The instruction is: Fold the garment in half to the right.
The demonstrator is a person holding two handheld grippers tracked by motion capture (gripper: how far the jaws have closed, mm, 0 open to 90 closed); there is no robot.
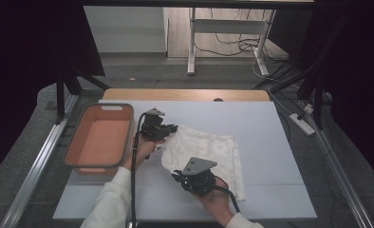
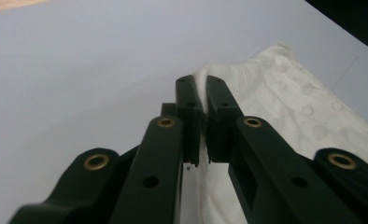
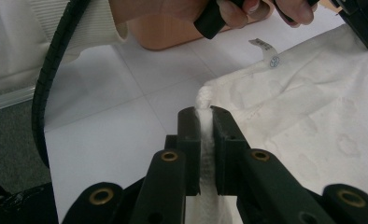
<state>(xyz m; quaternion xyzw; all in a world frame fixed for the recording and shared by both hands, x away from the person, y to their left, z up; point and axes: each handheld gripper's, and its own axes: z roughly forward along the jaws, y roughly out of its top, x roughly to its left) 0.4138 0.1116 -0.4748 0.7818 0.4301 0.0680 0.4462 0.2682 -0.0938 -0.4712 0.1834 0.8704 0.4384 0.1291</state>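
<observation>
On the white table sheet [image 1: 270, 142], the white towel [image 1: 213, 152] lies right of the orange basket [image 1: 99, 137]. The left gripper [image 1: 168, 129] pinches its far-left corner, the right gripper [image 1: 179, 175] its near-left corner; the held edge runs far to near, with the left hand nearer the basket.

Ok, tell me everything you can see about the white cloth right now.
The white cloth looks like soft cotton with a faint embossed pattern and a small sewn-in label at one edge. It lies mostly spread on the pale table cover, right of the orange bin. Its left side is pinched at two corners: the left gripper is shut on one, the right gripper on the other, bunching the fabric between the jaws.
</observation>
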